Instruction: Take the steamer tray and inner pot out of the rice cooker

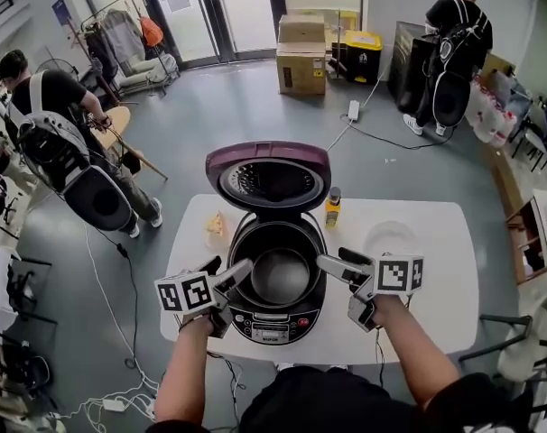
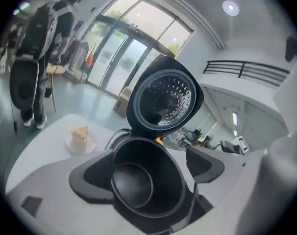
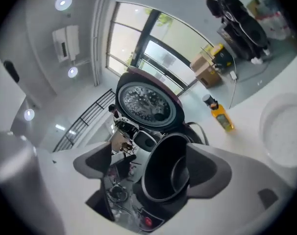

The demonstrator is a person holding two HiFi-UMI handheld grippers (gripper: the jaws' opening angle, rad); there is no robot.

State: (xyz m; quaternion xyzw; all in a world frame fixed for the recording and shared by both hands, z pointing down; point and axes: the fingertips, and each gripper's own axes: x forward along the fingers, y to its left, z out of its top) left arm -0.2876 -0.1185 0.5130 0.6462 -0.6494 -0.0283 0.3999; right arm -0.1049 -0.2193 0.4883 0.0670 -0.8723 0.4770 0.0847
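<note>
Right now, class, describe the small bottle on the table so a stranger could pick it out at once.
Find the white table, then the open cooker at its middle. Just right of the raised lid stands the bottle: slim, yellow, dark-capped, the only bottle there.

Your counts, by the rice cooker point(image 1: 269, 321)
One inner pot point(image 1: 280, 274) inside; one bottle point(image 1: 332, 207), one food plate point(image 1: 217, 230), one white dish point(image 1: 391, 238) beside it.

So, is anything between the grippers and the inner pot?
Nothing visible. The lid stands open at the back, the inner pot is uncovered, and the left gripper and right gripper flank its rim, fingers apart.
</note>
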